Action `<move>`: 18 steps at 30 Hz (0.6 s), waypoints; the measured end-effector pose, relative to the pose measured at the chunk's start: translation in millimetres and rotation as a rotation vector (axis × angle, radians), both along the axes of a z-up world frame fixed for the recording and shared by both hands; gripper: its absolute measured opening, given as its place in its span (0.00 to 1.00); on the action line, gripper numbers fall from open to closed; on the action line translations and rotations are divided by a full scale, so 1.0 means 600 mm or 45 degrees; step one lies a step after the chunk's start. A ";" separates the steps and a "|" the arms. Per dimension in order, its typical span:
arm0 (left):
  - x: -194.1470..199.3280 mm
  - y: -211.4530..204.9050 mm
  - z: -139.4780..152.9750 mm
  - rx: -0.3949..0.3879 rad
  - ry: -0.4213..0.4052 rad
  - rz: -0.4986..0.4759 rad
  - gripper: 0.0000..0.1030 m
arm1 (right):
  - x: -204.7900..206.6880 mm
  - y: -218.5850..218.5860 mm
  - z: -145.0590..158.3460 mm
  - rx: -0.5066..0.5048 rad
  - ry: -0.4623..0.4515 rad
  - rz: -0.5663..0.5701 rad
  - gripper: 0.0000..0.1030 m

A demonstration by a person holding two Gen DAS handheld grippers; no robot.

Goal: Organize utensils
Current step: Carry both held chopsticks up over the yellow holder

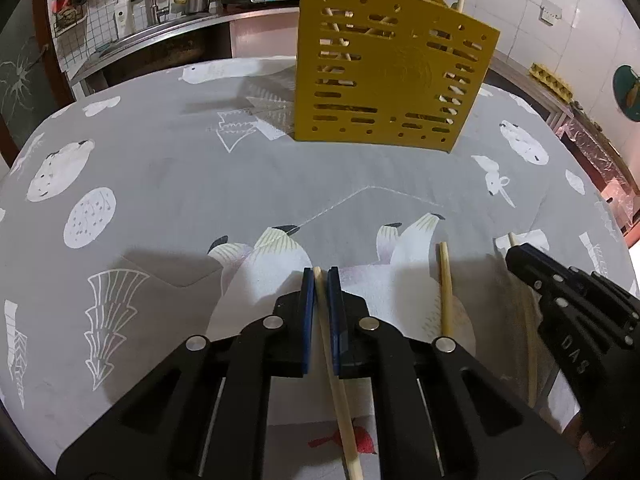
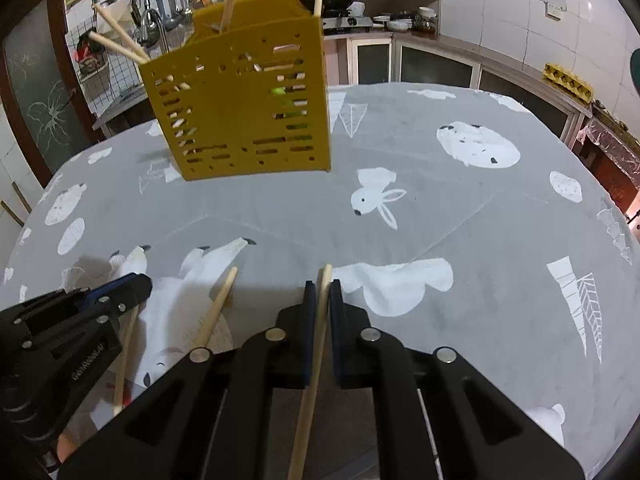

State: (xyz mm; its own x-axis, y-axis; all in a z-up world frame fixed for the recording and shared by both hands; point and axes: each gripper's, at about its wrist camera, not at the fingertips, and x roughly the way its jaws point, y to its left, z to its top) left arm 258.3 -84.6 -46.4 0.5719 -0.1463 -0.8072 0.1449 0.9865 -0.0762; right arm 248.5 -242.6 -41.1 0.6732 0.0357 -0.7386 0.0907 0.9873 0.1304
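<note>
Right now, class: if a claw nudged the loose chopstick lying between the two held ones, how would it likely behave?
The loose chopstick looks thin and straight, so probably stiff and light. Its rounded-looking shaft might roll sideways on the tablecloth, though the soft fabric would likely slow it.

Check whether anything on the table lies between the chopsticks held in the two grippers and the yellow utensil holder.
Nothing visible does. The left gripper and right gripper are each shut on a chopstick, and only bare patterned tablecloth stretches to the yellow holder. One loose chopstick lies beside them, off the path.
</note>
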 end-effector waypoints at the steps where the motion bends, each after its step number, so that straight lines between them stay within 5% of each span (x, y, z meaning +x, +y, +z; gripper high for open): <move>1: -0.002 0.001 0.003 -0.006 -0.005 -0.001 0.05 | -0.003 -0.002 0.007 0.008 -0.014 -0.001 0.07; 18: -0.088 0.048 0.164 -0.046 -0.444 0.024 0.04 | -0.063 -0.023 0.130 0.014 -0.340 -0.036 0.06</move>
